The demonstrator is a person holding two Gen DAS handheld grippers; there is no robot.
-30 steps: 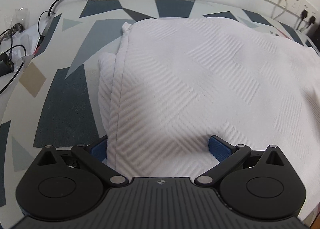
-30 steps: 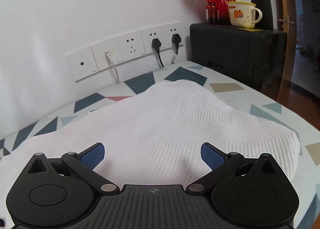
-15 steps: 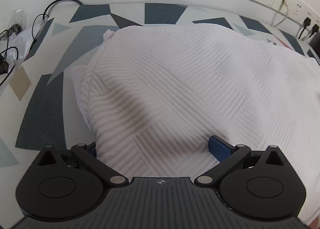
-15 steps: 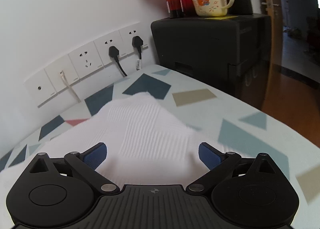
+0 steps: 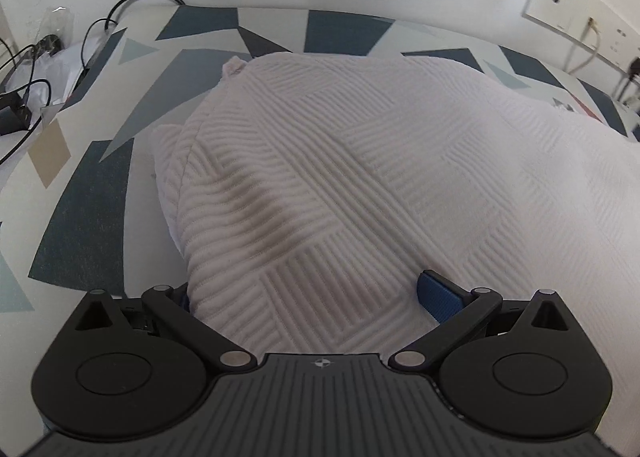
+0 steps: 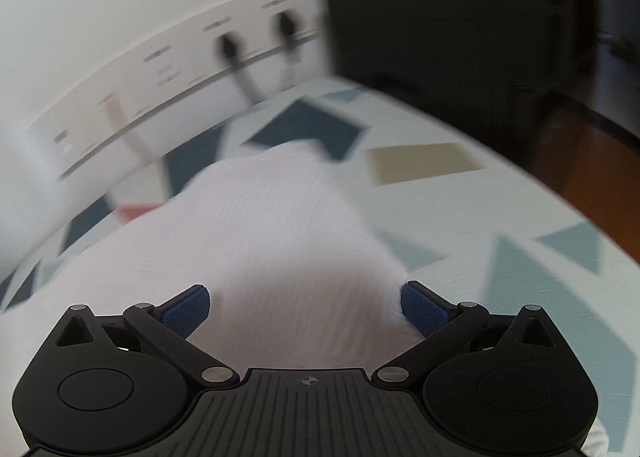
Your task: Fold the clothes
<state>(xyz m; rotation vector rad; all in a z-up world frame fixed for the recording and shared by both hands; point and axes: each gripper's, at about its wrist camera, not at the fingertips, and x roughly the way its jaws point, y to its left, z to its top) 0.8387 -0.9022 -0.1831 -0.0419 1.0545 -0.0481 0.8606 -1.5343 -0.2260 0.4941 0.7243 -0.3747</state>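
We have carried the white herringbone-textured knit garment [image 5: 360, 185] forward between both spread fingers; the right gripper [image 6: 306, 307] is swinging fast, the fold underway.

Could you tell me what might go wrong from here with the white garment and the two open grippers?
The left gripper has its jaws wide open with the white textured garment bulging between them, one pad hidden under cloth; closing now might catch several layers. The right gripper is also open, and its view is motion-blurred, so fast movement could drag the garment toward the table edge.
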